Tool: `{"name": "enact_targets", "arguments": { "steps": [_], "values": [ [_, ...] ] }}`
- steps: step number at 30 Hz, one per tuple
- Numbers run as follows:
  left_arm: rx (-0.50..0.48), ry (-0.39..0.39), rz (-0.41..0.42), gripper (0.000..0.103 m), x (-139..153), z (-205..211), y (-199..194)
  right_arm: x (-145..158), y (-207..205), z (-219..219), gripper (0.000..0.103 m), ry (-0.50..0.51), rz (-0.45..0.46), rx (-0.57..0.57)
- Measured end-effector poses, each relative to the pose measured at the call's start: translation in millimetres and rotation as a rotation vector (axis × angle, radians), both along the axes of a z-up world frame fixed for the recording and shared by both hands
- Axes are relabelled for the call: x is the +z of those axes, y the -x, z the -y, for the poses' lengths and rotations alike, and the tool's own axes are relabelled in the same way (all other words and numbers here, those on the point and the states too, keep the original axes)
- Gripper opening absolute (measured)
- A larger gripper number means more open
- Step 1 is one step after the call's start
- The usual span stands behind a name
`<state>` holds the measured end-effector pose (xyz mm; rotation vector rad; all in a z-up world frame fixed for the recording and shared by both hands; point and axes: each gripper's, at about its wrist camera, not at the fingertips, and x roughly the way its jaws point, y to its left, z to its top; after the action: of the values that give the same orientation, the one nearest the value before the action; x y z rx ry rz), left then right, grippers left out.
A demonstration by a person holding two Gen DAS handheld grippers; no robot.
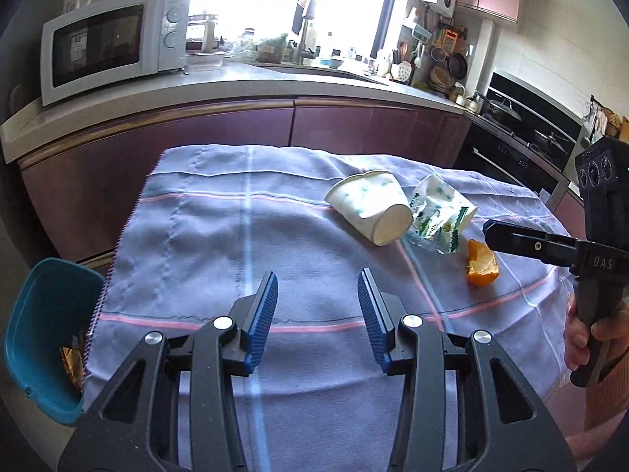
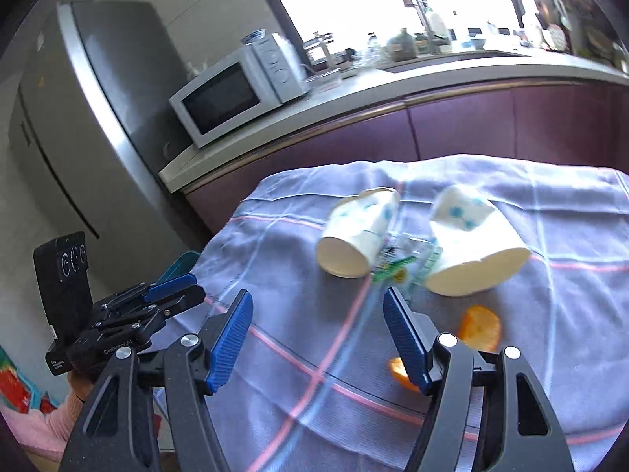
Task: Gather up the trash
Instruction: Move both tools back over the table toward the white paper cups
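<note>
Orange peel [image 2: 479,328] beside right claw [image 2: 318,338]

Orange peel [image 2: 405,373] partly hidden behind blurred jaws.

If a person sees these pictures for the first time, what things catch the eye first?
First, the two tipped-over paper cups in the middle of the lilac tablecloth, with a crumpled wrapper between them. Next, the bright orange peel lying nearer, just before the open right gripper. A teal bin waits at the table's left edge.
</note>
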<state>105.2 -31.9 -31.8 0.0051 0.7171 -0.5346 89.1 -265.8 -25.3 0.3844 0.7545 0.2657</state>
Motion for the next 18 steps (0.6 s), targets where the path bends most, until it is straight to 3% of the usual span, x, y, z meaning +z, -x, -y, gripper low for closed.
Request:
{"name": "enact_targets", "arguments": {
  "steps": [7, 18],
  "values": [
    [-0.048, -0.041, -0.025, 0.041, -7.0, 43.2, -20.7, -18.5, 9.7, 52.0, 0.063, -0.083, -0.014, -0.106],
    [-0.089, -0.162, 0.001, 0.04, -17.5, 105.4, -57.1, -45.2, -26.2, 80.9, 0.048, -0.261, -0.053, -0.175]
  ]
}}
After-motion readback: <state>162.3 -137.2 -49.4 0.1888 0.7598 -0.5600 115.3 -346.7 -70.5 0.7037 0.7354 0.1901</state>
